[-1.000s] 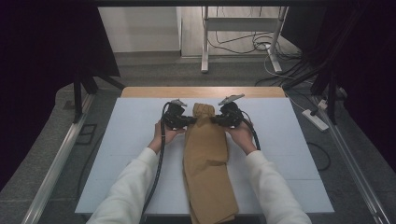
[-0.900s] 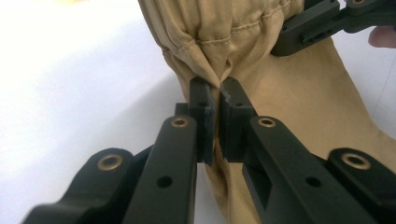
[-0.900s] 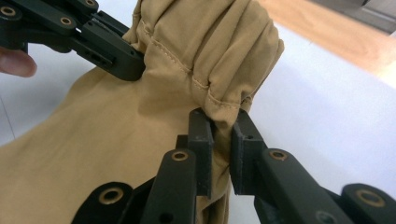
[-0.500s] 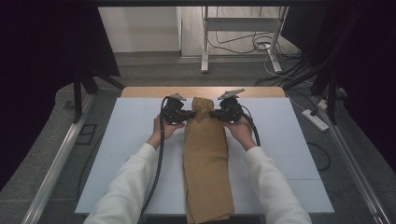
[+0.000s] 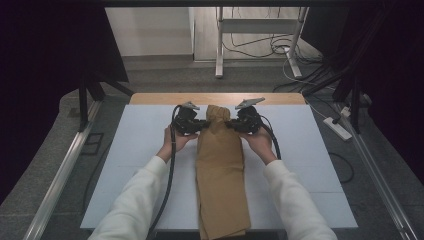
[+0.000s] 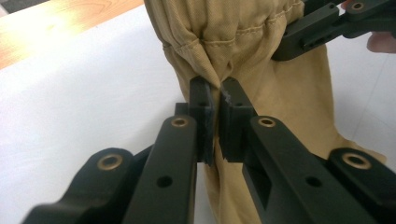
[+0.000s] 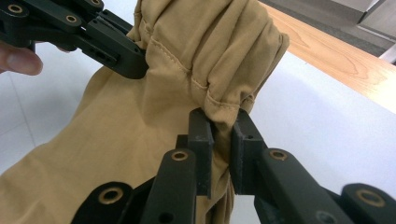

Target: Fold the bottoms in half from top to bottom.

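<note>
Both sets of fingers pinched tight on bunched tan cloth: left gripper [image 6: 214, 100] on one side of the gathered end, right gripper [image 7: 224, 126] on the other. Hands [image 5: 176, 142] level, facing inward across the white desk [image 5: 135, 150]. Tan garment [image 5: 220, 180] lying lengthwise mid-desk, far end lifted, crumpled.

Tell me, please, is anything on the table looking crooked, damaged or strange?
Nothing is damaged or spilled. The tan garment lies as a long strip on the white table, but its far end is bunched into folds, because the left gripper and right gripper pinch it from both sides.
</note>
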Demonstrator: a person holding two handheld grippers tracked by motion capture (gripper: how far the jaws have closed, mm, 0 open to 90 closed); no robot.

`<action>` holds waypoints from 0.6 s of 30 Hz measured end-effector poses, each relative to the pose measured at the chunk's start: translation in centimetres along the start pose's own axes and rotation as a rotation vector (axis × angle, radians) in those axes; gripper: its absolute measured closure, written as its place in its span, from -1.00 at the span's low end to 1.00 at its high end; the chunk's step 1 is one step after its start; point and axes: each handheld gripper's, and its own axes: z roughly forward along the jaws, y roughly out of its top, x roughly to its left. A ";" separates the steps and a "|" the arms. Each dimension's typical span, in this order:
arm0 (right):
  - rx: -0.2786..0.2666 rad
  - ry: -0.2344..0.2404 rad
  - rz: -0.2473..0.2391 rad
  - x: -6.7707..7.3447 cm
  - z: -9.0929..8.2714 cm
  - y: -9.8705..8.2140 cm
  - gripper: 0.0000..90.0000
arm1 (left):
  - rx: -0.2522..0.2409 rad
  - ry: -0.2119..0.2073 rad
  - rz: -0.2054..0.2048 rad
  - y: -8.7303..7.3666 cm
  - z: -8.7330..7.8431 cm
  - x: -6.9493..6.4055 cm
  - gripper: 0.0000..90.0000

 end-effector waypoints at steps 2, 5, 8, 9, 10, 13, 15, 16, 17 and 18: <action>-0.005 0.002 0.000 0.2 -0.3 0.0 0.79 | -0.005 -0.001 0.004 -0.1 -0.2 -0.3 0.88; -0.011 0.010 0.002 0.5 -0.5 0.0 0.79 | -0.008 -0.003 0.007 -0.2 -0.6 -0.5 0.88; -0.015 0.019 0.000 0.8 -0.8 -0.1 0.79 | -0.009 -0.004 0.008 -0.3 -0.7 -0.8 0.88; -0.017 0.022 -0.002 0.9 -0.8 -0.1 0.79 | -0.011 -0.004 0.009 -0.4 -0.8 -0.9 0.88; -0.017 0.023 -0.003 1.0 -0.8 -0.2 0.79 | -0.011 -0.007 0.010 -0.5 -0.8 -1.0 0.88; -0.017 0.033 -0.003 1.3 -1.0 -0.3 0.80 | -0.017 -0.011 0.006 -0.7 -0.9 -1.1 0.88; -0.019 0.038 -0.002 1.5 -1.0 -0.3 0.80 | -0.017 -0.013 0.006 -0.8 -1.0 -1.2 0.88; -0.021 0.041 -0.005 1.5 -1.0 -0.3 0.80 | -0.016 -0.013 0.006 -0.8 -1.0 -1.2 0.88; -0.020 0.042 -0.007 1.5 -1.0 -0.3 0.80 | -0.019 -0.015 0.005 -0.8 -1.0 -1.2 0.88; -0.018 0.044 -0.007 1.5 -1.1 -0.4 0.80 | -0.020 -0.018 0.004 -0.9 -1.1 -1.3 0.88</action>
